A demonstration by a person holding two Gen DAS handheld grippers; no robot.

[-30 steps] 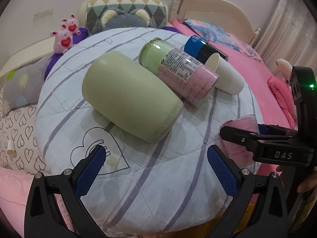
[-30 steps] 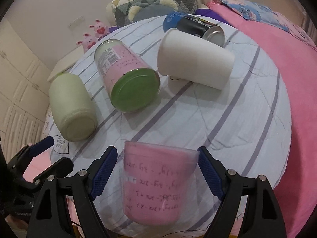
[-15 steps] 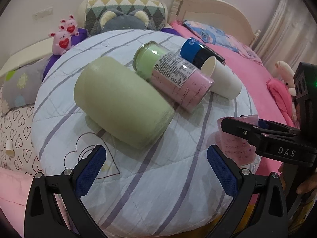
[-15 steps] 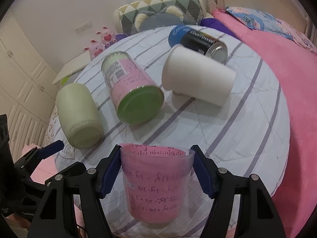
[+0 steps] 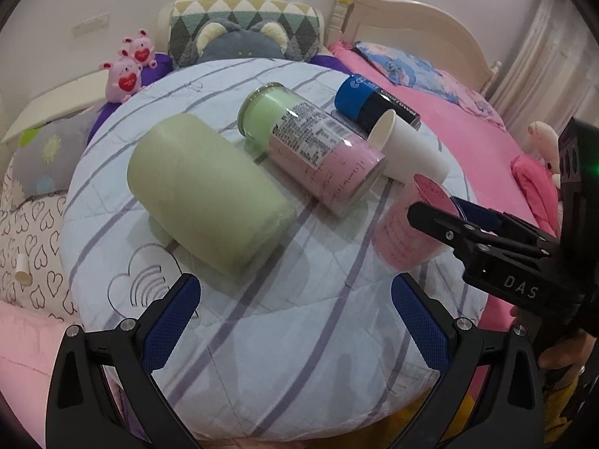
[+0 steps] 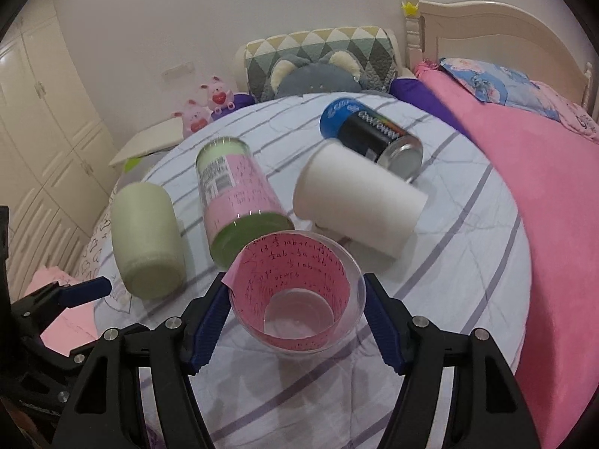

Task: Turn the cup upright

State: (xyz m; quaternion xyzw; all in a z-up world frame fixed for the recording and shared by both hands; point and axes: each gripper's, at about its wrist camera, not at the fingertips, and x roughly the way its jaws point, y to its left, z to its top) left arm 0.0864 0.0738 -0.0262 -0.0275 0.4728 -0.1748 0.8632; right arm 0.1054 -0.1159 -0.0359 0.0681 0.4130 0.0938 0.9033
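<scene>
A clear plastic cup lined with pink written paper (image 6: 299, 299) sits between the blue pads of my right gripper (image 6: 295, 312), which is shut on it. The cup's mouth faces up, slightly tilted, its base near the round striped cushion (image 6: 460, 269). In the left wrist view the same cup (image 5: 408, 224) is held at the right by the right gripper (image 5: 464, 224). My left gripper (image 5: 295, 321) is open and empty above the cushion's near edge (image 5: 280, 355).
On the cushion lie a pale green cup (image 5: 209, 194), a glass jar with pink paper (image 5: 314, 149), a white paper cup (image 5: 408, 146) and a blue-black can (image 5: 370, 103). A pink bed (image 6: 543, 187), pillows and plush toys (image 5: 129, 65) surround it.
The right gripper has turned the pink cup from mouth-down to mouth-up and moved it further over the cushion. The left gripper has stayed open and drawn back a little.
</scene>
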